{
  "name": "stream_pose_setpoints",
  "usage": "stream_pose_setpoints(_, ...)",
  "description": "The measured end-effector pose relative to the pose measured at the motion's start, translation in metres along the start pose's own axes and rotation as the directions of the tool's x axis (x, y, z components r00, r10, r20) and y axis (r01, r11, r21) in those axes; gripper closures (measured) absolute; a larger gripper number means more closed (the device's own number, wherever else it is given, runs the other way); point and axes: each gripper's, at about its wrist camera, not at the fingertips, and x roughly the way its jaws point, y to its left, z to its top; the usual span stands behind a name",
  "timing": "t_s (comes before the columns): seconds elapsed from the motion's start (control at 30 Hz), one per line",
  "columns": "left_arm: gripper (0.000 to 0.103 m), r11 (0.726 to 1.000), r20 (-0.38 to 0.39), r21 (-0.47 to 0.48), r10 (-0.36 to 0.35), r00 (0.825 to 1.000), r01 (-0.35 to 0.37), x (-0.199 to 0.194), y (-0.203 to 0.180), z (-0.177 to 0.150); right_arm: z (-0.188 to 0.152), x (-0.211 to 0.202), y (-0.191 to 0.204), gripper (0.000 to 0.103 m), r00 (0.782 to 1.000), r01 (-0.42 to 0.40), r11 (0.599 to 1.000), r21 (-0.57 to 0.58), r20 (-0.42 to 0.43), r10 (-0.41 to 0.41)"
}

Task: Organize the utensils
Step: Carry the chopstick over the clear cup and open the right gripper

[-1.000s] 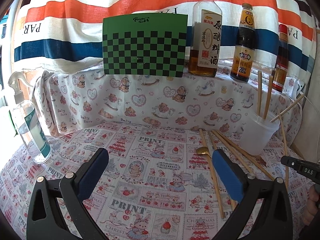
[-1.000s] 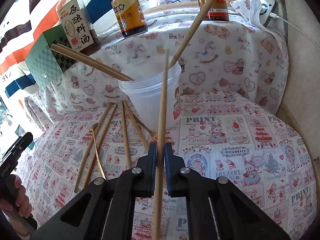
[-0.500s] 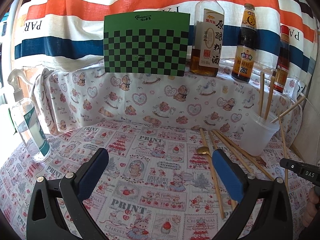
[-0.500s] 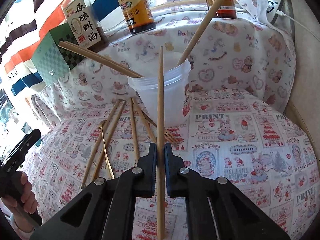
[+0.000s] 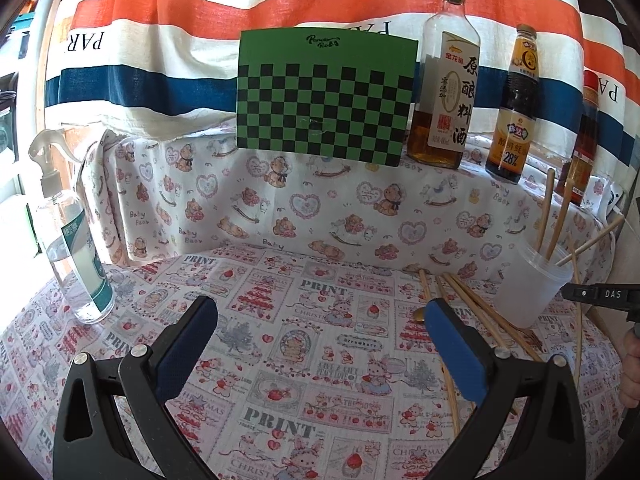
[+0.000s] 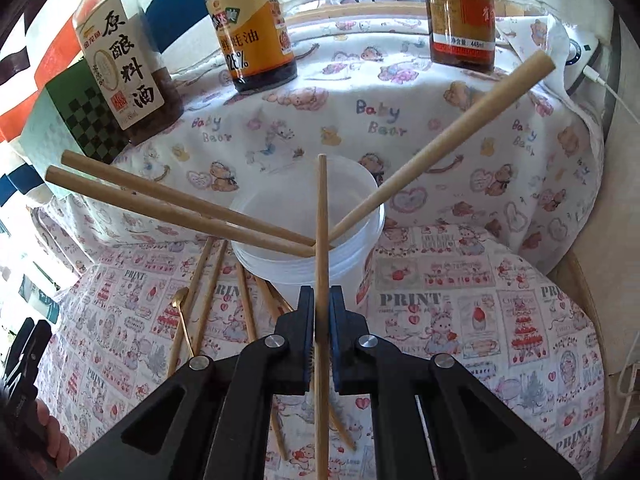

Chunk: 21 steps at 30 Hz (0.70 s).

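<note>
Green-and-black chequered board (image 5: 326,96) at 12 o'clock, backdrop cloth (image 5: 200,20) striped orange, white and blue, tablecloth (image 5: 304,364) printed red and grey on white, pale wooden chopstick (image 6: 321,264), translucent white cup (image 6: 308,236), black left gripper (image 5: 320,344) padded blue, dark bottle (image 5: 514,112) labelled yellow at 2 o'clock.

Right gripper (image 6: 320,304) clamps chopstick (image 6: 321,240) — above cup (image 6: 352,252).

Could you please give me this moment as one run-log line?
right gripper: shut on chopstick | chopstick over cup | left gripper: open, empty
</note>
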Motion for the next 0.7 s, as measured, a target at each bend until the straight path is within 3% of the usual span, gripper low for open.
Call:
stream_pose_setpoints(0.1,0.000,0.999,-0.029,-0.015,-0.029,0.999,0.028,0.004,0.001,0.000,-0.001,-0.026,0.007,0.096,0.996,-0.023,0.999,-0.048,0.090,0.027)
stream_pose_setpoints(0.23,0.000,0.999,-0.038,0.014,-0.029,0.999,0.029,0.006,-0.006,-0.003,0.009,-0.072,0.016,0.096,0.967,-0.028,0.997,-0.067,0.249,0.044)
stream_pose_setpoints(0.37,0.000,0.998,-0.055,0.057,-0.028,0.998,0.031,0.009,-0.016,-0.008,0.028,-0.112,0.027,0.096,0.906,0.036,0.999,-0.037,0.423,-0.017)
stream_pose_setpoints(0.47,0.000,0.996,-0.047,0.081,-0.023,0.999,0.027,0.007,-0.020,-0.010,0.043,-0.127,0.033,0.096,0.878,0.077,0.997,-0.026,0.476,-0.056)
stream_pose_setpoints(0.57,0.000,0.996,-0.033,0.085,-0.021,0.999,0.024,0.005,-0.020,-0.009,0.053,-0.139,0.035,0.096,0.852,0.054,0.998,-0.020,0.522,-0.036)
stream_pose_setpoints(0.7,0.000,0.996,-0.032,0.089,0.009,0.999,-0.006,0.008,-0.018,-0.009,0.054,-0.142,0.044,0.096,0.811,0.090,0.995,-0.030,0.582,-0.056)
